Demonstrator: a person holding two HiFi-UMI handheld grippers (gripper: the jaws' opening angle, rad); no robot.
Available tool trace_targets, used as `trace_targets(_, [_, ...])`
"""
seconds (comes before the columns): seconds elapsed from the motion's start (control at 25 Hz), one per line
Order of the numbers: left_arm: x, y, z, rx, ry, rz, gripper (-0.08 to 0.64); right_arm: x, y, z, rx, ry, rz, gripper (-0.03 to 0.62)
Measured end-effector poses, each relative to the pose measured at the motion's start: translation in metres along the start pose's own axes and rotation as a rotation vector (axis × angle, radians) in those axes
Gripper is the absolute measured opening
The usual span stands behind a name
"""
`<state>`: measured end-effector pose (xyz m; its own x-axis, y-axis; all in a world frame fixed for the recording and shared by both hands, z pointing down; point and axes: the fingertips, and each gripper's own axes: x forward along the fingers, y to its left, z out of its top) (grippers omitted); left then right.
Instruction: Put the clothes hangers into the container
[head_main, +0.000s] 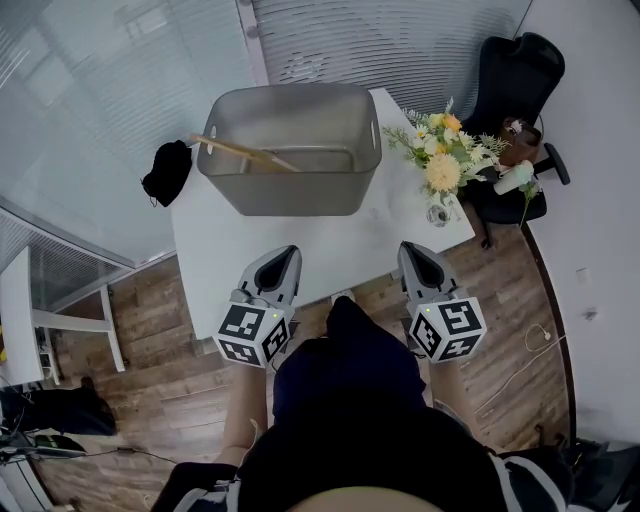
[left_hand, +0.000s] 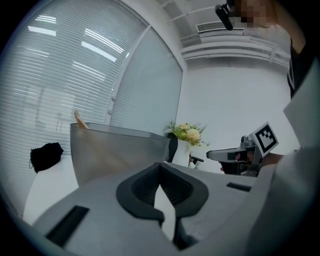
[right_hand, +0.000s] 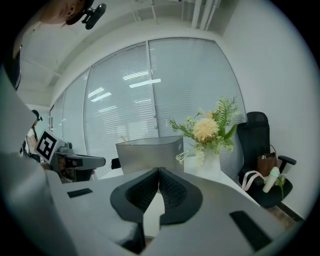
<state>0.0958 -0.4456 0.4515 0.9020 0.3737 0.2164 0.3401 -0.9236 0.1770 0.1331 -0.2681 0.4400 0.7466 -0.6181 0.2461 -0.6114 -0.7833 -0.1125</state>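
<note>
grey container (head_main: 285, 195) stands on the white table (head_main: 210, 250) in the head view, with a wooden hanger (head_main: 245, 152) lying inside, one end over its left rim. left gripper (head_main: 289, 252) and right gripper (head_main: 409, 248) hover at the table's near edge. left gripper view: jaws closed, empty. right gripper view: jaws closed together, nothing between.

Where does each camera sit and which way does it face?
Head view: on the person's head, steeply down on table, bin, flowers; left gripper, right gripper, torso show.
Left gripper view: on that gripper, along its shut fingers toward bin; right gripper at right.
Right gripper view: on that gripper, along its shut fingers toward bin and flowers; left gripper at left.
Shared: all see bin and flowers.
</note>
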Motion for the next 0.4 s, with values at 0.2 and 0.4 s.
trace_targets(0.2, [0.0005,0.0012,-0.0023,0.005,0.011,0.002,0.009,0.0048,0.0041,0.0012,-0.005,0.002,0.009,0.028])
trace_targets(0.4, [0.0018,0.0046,-0.003,0.021,0.018,0.012,0.009,0.0101,0.0064,0.0025,-0.007,0.004,0.013,0.029])
